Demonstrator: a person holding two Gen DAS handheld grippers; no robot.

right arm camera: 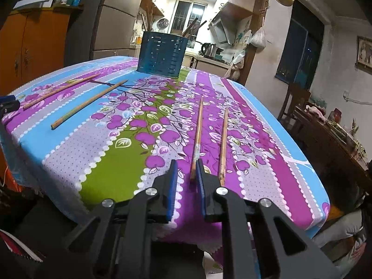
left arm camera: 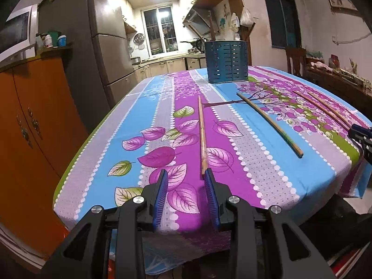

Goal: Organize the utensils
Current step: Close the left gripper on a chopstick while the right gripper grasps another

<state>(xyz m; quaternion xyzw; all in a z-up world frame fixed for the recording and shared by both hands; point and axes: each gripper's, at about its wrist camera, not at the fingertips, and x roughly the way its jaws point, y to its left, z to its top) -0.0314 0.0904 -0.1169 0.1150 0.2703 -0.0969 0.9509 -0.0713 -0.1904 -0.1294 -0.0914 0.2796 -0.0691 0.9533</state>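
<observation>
1. Left wrist view: the floral tabletop (left arm camera: 255, 153) carries four loose chopsticks and, at its far end, the blue holder (left arm camera: 226, 61).
2. The left gripper (left arm camera: 186, 181) is unclenched; the nearest chopstick (left arm camera: 202, 134) ends at its right finger, ungrasped. Closing now could flick it sideways.
3. The right gripper (right arm camera: 186, 169) is narrow but gripping nothing; the taped chopstick (right arm camera: 197, 139) lies against its right finger and may roll towards its neighbour (right arm camera: 223, 144).
4. The holder's contents are hard to make out.

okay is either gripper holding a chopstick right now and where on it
Neither. The left gripper and right gripper are open, each with a chopstick's near end by its right-hand finger, unclamped.
</observation>
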